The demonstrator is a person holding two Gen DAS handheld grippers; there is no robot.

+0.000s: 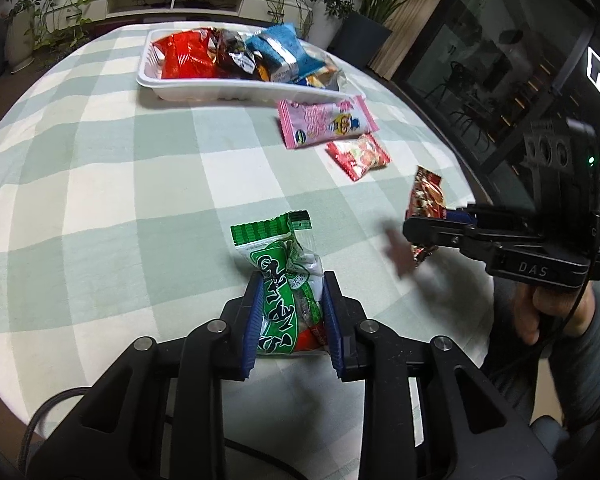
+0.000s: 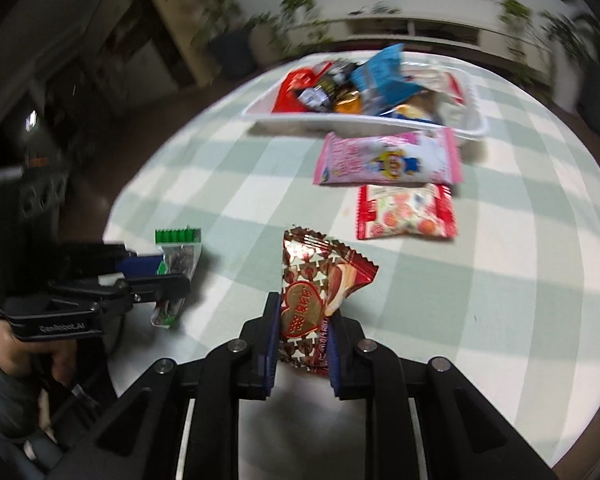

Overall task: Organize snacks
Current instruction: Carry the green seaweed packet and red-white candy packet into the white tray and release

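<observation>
Left wrist: my left gripper (image 1: 290, 312) clamped on the green snack pack (image 1: 286, 284), just above the checked tablecloth (image 1: 100, 184) — white tray (image 1: 236, 90) far side. Right wrist: right gripper (image 2: 302, 344) pinching the brown heart-print packet (image 2: 320, 292), raised off the table.

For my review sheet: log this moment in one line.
left gripper: shut on green packet | right gripper: shut on brown packet | tray: part-filled

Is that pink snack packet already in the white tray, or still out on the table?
Out. The pink packet lies flat on the checked tablecloth, just in front of the white tray.
</observation>
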